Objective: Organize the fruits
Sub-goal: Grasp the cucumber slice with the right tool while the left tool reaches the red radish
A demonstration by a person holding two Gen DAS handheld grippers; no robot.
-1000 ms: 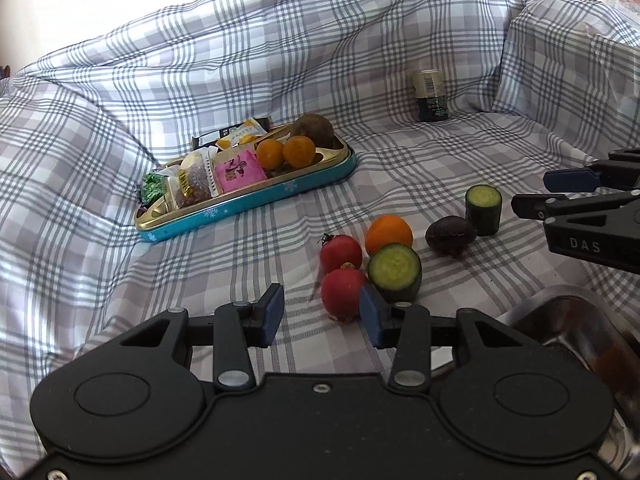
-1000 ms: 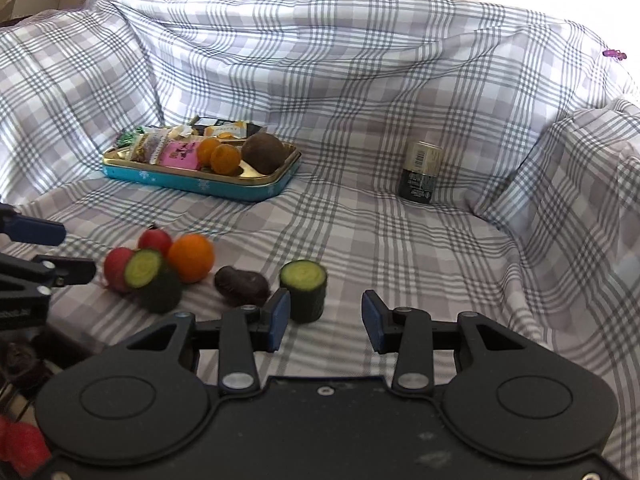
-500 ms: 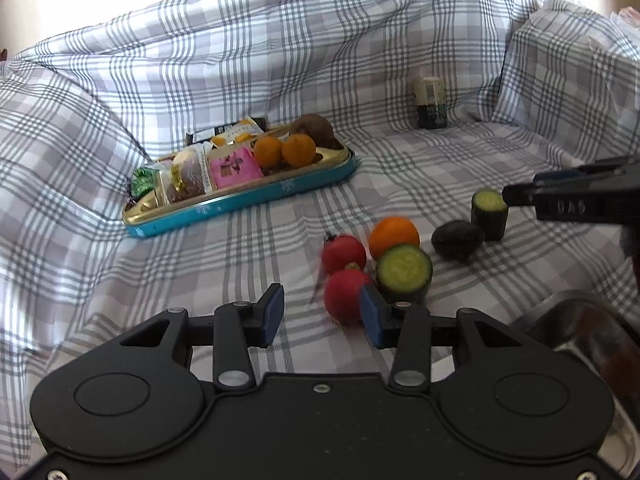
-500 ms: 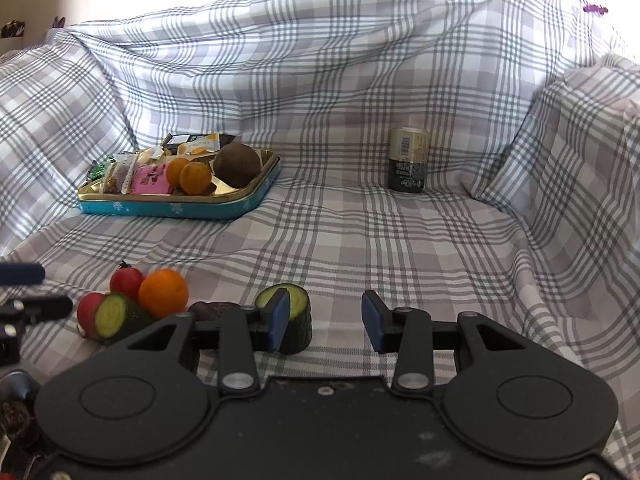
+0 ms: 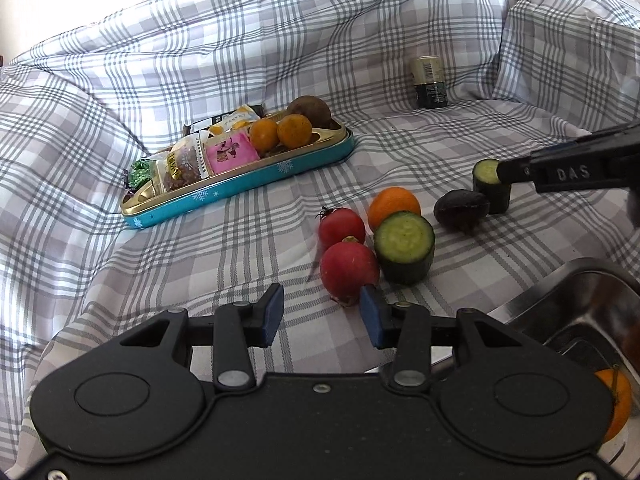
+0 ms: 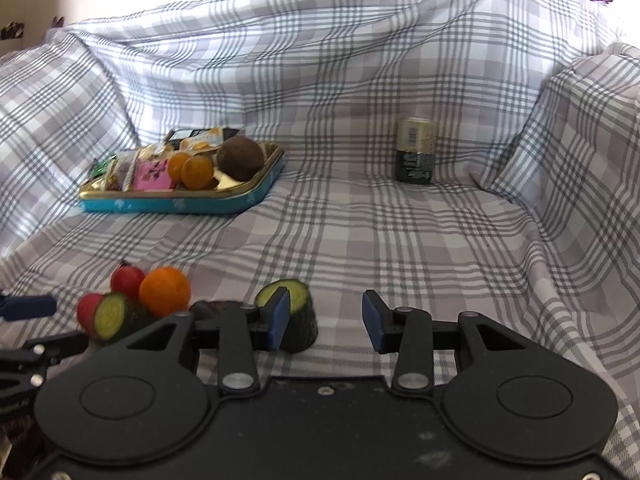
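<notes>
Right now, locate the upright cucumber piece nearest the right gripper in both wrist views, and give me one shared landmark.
Left wrist view: the upright cucumber piece stands far right, mid-height, beside the dark fruit, partly behind the right gripper's finger.
Right wrist view: it sits low centre, just past the right gripper's left pad.
Shared landmark: the teal tin tray, far left of it in both views.

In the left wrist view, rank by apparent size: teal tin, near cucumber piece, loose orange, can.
1. teal tin
2. near cucumber piece, though nearness enlarges it
3. loose orange and can look alike; unranked
</notes>
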